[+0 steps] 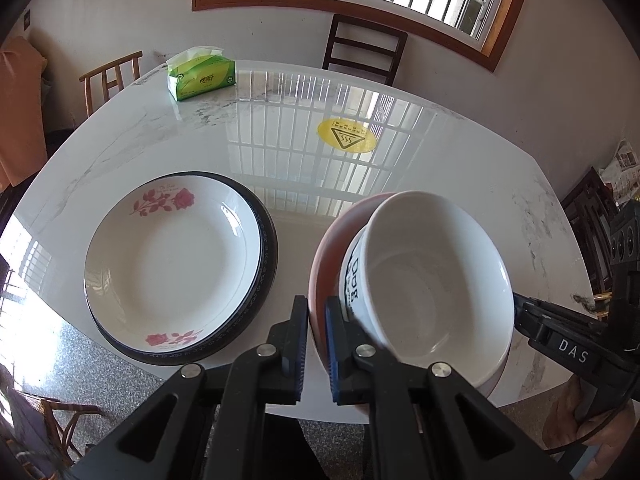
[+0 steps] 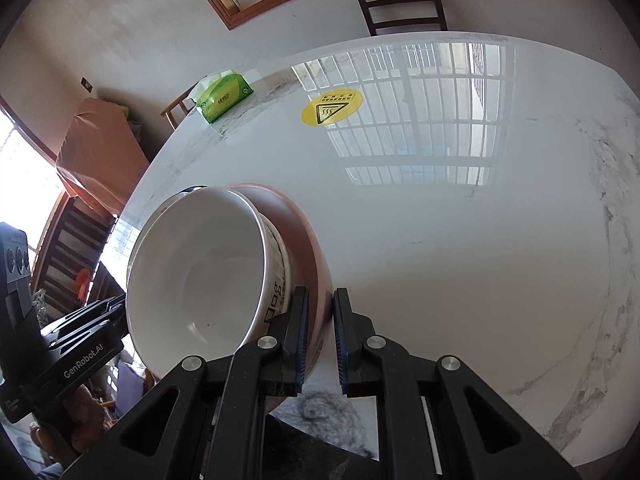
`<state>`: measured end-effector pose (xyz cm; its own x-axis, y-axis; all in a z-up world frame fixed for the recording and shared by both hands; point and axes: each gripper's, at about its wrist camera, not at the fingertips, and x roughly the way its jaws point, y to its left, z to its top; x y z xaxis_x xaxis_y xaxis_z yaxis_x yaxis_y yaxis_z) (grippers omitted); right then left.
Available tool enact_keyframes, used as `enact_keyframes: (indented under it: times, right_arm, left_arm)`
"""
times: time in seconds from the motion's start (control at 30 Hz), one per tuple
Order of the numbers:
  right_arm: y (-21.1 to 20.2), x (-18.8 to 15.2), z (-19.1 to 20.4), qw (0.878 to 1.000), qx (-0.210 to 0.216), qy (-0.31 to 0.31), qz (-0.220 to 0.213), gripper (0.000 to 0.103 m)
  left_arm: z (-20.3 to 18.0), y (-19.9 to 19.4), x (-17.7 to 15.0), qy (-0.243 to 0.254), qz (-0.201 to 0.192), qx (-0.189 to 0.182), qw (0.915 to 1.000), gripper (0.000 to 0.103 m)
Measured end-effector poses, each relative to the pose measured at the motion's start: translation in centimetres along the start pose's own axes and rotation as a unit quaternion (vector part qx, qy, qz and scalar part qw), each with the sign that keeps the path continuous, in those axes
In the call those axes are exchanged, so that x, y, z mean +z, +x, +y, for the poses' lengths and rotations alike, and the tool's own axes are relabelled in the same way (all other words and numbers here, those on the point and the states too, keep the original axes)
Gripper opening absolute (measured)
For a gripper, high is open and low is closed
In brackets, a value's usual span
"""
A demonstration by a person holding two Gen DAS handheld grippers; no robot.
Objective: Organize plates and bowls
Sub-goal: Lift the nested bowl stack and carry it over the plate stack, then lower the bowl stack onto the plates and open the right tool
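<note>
A white bowl with black lettering [image 1: 432, 280] sits nested in a pink bowl [image 1: 324, 256]. Both are held tilted above the white marble table [image 1: 280, 148]. My left gripper [image 1: 316, 344] is shut on the pink bowl's left rim. My right gripper [image 2: 320, 340] is shut on the pink bowl's [image 2: 308, 232] opposite rim, with the white bowl [image 2: 196, 276] to its left. A white plate with red roses [image 1: 172, 264] lies on a dark-rimmed plate [image 1: 268, 264] at the table's left.
A green tissue box [image 1: 202, 76] stands at the far left of the table. A yellow heat-warning sticker [image 1: 346, 136] lies mid-table. A dark chair [image 1: 364, 48] stands beyond the far edge, a wooden chair [image 1: 110, 76] at the left.
</note>
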<state>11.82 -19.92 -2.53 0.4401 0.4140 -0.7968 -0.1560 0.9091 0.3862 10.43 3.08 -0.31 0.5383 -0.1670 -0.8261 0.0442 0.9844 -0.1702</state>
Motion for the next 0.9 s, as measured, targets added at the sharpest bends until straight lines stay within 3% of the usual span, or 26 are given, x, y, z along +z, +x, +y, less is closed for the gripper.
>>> enact_keyframes:
  times: [0.43,0.9]
  right_arm:
    - [-0.3,2.0,2.6,1.0,0.012,-0.024,-0.011,0.012]
    - [2.0,4.9,9.7,0.996,0.043,-0.081,0.001,0.012]
  left_arm:
    - [2.4,-3.0,0.9,-0.027,-0.024,0.017,0.9992,0.007]
    - [9.7,-6.7,2.9,-0.076,-0.059,0.066,0.9932,0.006]
